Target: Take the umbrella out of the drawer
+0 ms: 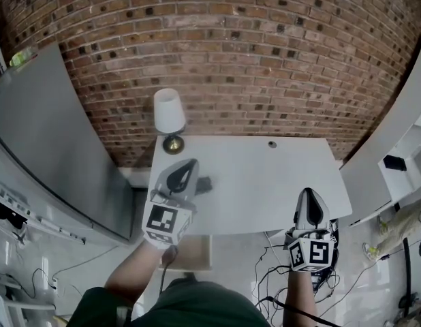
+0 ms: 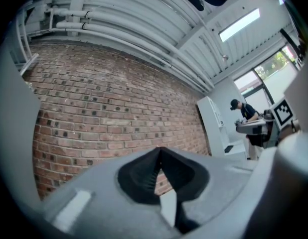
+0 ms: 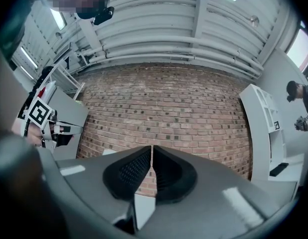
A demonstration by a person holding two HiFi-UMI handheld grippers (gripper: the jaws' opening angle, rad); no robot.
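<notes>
left gripper (image 1: 189, 165): clenched, empty | right gripper (image 1: 310, 195): clenched, empty, 5 o'clock of desk (image 1: 265, 182) | advice: spread jaws before reaching for drawer, likely under desk front

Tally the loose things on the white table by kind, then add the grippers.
Lamp: 1
Small dark object: 1
Grippers: 2, the left gripper and the right gripper
Total: 4

White lamp (image 1: 169, 111), red-brown brick wall (image 1: 265, 60)
</notes>
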